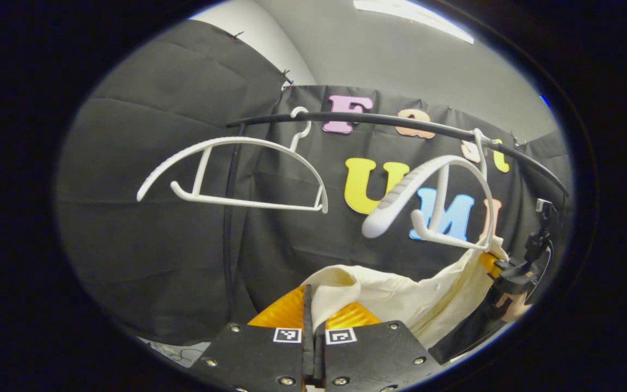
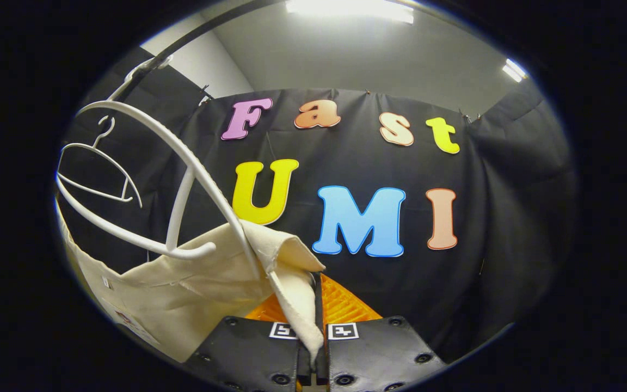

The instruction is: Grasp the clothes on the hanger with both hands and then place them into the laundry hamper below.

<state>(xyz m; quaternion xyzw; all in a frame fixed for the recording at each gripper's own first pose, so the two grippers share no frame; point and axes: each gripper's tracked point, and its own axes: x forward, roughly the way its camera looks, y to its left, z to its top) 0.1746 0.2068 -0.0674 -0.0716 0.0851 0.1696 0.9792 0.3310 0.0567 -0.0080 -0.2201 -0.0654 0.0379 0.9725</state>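
Left gripper [image 1: 312,313]: fingers pressed together on a corner of the cream garment [image 1: 400,299]. Right gripper [image 2: 316,318]: clamped on the opposite corner of the same cloth [image 2: 183,288].

Garment hangs stretched between the two grippers, just below the near white hanger [image 1: 433,201], one edge touching the hanger's end. Second white hanger [image 1: 237,174] bare, farther along the black rail [image 1: 400,122].

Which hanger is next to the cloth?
The nearer white hanger, just above the cream cloth both grippers pinch. The other hanger hangs farther along the rail, bare.
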